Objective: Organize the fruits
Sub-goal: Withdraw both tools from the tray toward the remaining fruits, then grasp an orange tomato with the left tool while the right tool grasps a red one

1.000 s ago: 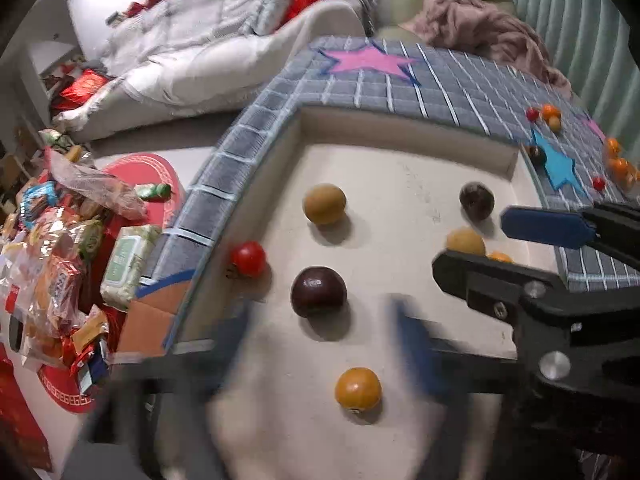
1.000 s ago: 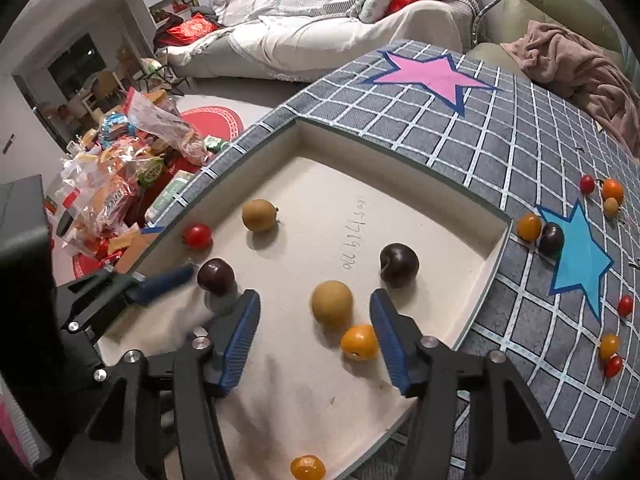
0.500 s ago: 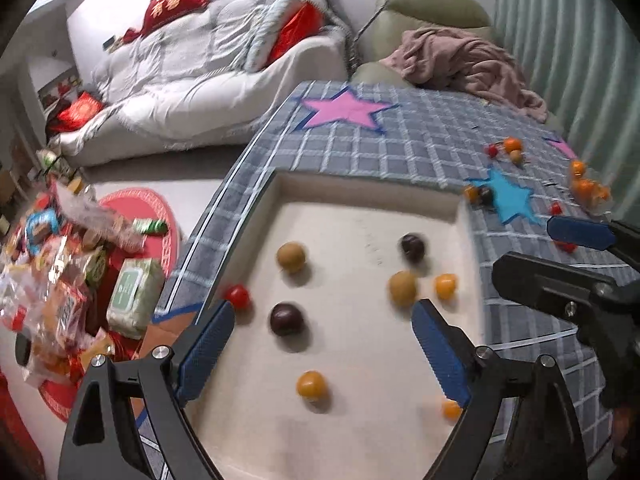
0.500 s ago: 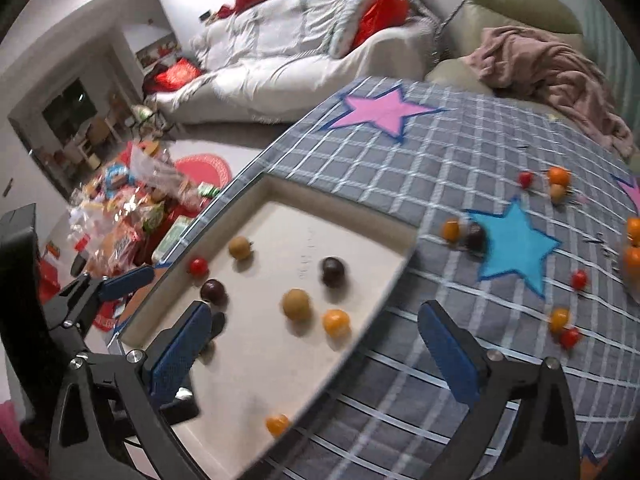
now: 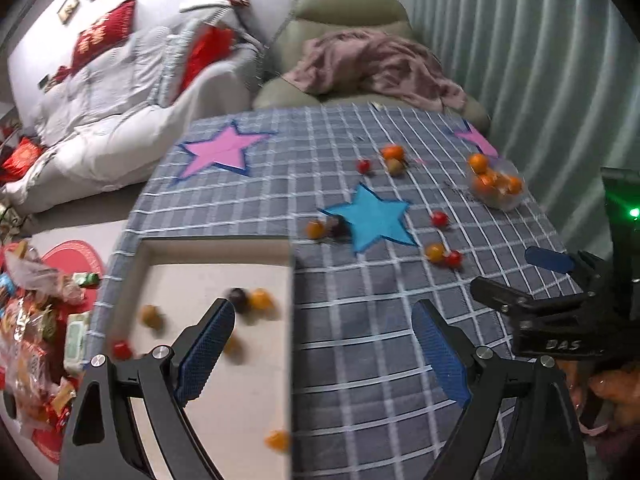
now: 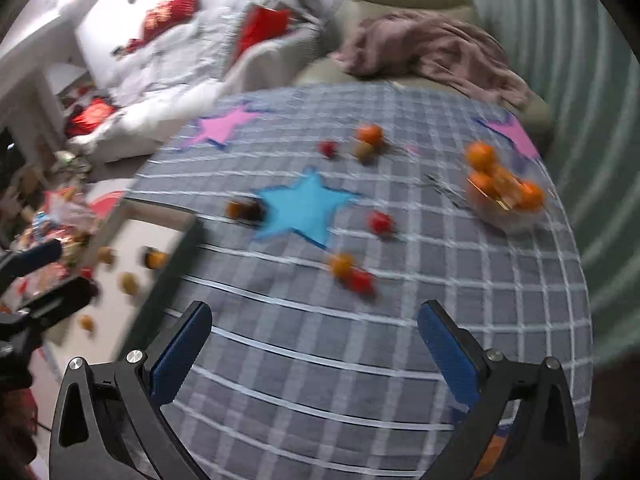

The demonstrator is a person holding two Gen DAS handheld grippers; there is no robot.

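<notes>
Fruits point(image 6: 341, 265) small, round; orange, red, dark; scattered.

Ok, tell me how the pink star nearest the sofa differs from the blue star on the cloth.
The pink star lies near the cloth's far corner, with no fruit near it; the blue star sits mid-cloth, with an orange fruit and a dark fruit at its left edge. Both have dark blue outlines.

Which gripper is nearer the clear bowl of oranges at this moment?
Right. The right gripper hangs over the cloth with the clear bowl of oranges ahead to its right; the left gripper straddles the tray edge, farther off.
</notes>
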